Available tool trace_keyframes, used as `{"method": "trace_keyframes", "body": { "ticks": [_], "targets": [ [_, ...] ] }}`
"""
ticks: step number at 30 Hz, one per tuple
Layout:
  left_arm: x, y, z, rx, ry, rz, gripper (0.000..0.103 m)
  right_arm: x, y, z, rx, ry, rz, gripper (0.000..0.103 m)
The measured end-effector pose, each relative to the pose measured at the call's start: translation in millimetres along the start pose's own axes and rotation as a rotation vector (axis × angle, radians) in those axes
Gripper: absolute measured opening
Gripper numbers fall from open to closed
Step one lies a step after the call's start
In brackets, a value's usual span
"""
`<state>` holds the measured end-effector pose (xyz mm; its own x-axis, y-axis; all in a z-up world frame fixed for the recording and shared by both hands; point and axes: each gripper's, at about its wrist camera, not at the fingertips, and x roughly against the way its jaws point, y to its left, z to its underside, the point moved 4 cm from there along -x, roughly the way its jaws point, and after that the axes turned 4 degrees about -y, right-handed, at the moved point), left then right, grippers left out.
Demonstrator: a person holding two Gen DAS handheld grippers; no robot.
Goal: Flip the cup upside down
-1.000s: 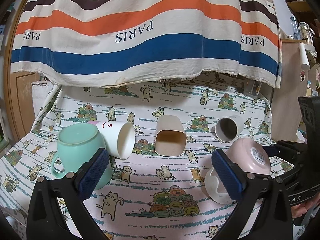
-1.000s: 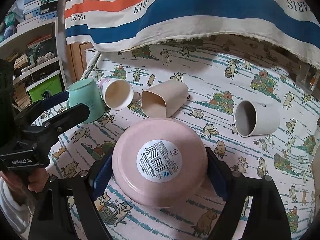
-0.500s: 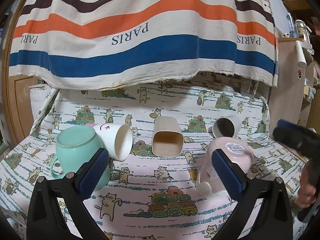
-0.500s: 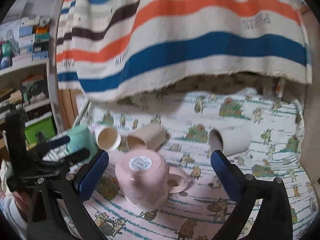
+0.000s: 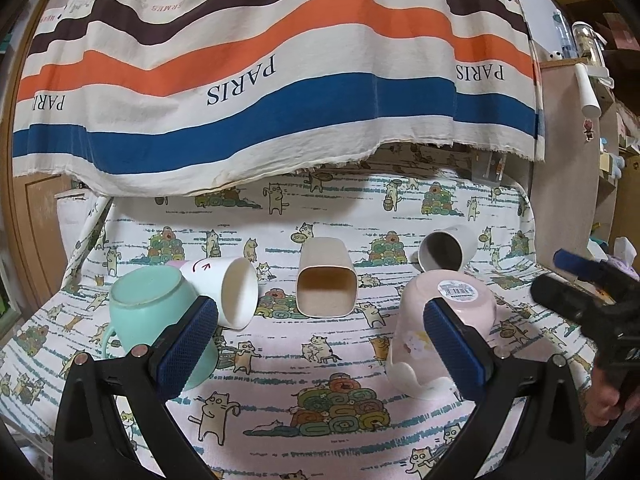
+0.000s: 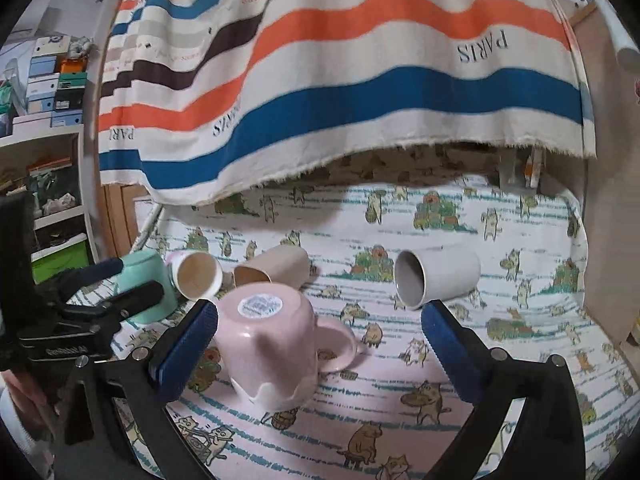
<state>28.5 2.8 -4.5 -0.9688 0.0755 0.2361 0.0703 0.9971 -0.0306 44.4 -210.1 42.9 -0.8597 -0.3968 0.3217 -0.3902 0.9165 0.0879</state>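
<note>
A pink mug (image 6: pixel 272 344) stands upside down on the cat-print cloth, barcode sticker on its base, handle to the right; it also shows in the left wrist view (image 5: pixel 416 320). My right gripper (image 6: pixel 320 356) is open and empty, drawn back above it. My left gripper (image 5: pixel 320 352) is open and empty over the cloth. A mint mug (image 5: pixel 148 312) stands upside down at the left. A white paper cup (image 5: pixel 228 292), a beige square cup (image 5: pixel 326 284) and a grey cup (image 5: pixel 448 248) lie on their sides.
A striped "PARIS" cloth (image 5: pixel 260 80) hangs behind the table. A wooden cabinet (image 5: pixel 572 168) stands at the right. Shelves with boxes (image 6: pixel 48 80) are at the left. The right gripper's body (image 5: pixel 592 312) shows at the right edge.
My right gripper let go of the pink mug, which now stands upside down on the cloth, and pulled back and up. My left gripper stayed about where it was.
</note>
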Motion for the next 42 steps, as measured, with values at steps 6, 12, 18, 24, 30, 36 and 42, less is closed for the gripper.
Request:
{"method": "trace_keyframes", "body": {
  "ticks": [6, 12, 18, 24, 30, 36, 42],
  "targets": [
    [0, 1, 0, 0.000, -0.003, -0.010, 0.102, -9, -9, 4, -0.044, 0.013, 0.028, 0.103],
    [2, 4, -1, 0.003, -0.004, -0.038, 0.102, -10, -6, 4, -0.013, 0.006, 0.064, 0.103],
    [1, 7, -1, 0.015, -0.009, -0.058, 0.102, -6, 11, 4, 0.070, -0.003, 0.041, 0.103],
    [0, 2, -1, -0.002, -0.003, -0.039, 0.102, -3, 5, 3, 0.046, -0.012, 0.058, 0.103],
    [2, -1, 0, -0.007, -0.004, -0.039, 0.102, -4, 7, 3, 0.044, -0.012, 0.062, 0.103],
    [0, -2, 0, -0.013, 0.000, -0.027, 0.103, -4, 8, 4, 0.044, -0.012, 0.061, 0.103],
    [1, -1, 1, -0.008, -0.001, -0.034, 0.103, -4, 8, 3, 0.043, -0.012, 0.061, 0.103]
  ]
}}
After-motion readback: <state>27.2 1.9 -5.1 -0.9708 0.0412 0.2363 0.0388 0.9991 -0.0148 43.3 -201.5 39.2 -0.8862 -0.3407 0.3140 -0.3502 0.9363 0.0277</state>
